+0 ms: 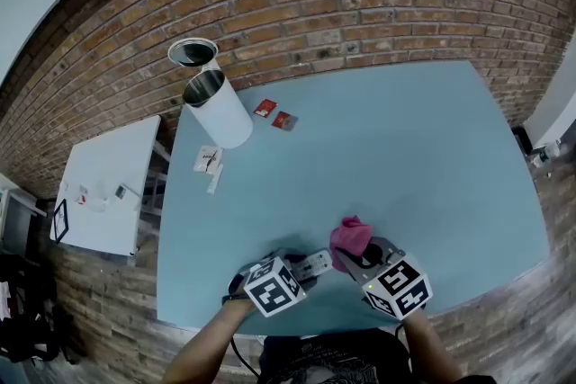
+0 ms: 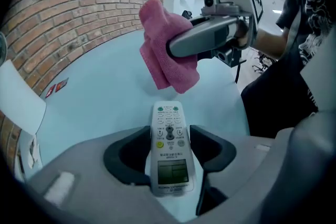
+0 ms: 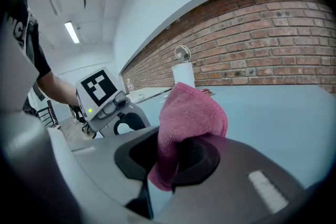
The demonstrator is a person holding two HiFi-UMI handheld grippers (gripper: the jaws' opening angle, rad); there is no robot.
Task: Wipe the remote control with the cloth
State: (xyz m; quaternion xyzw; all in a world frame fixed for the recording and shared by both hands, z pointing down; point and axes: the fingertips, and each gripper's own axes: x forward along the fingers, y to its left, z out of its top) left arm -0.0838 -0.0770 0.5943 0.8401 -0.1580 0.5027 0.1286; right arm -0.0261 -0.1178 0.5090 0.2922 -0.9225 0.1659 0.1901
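Pale blue desk [image 1: 414, 148] runs out to a brick wall [image 1: 360, 4], and the work sits at its near edge. The white remote control [image 2: 169, 148] is clamped by its long sides between the fingers [image 2: 210, 147] of the left gripper [image 2: 170, 138], with its buttons and small screen facing up. Its far end tilts down toward the desk; contact there cannot be told. It looks light and rigid, a smooth plastic shell likely to slip or pivot under a sideways push, so the side grip by the screen end suits it and leaves the button end free. Just beyond it, and apart from it, the pink cloth [image 3: 189, 118] is bunched in the right gripper [image 3: 170, 155], whose fingers are closed on a fold. It looks soft and limp. Far left lies a tipped white canister [image 1: 219, 108].
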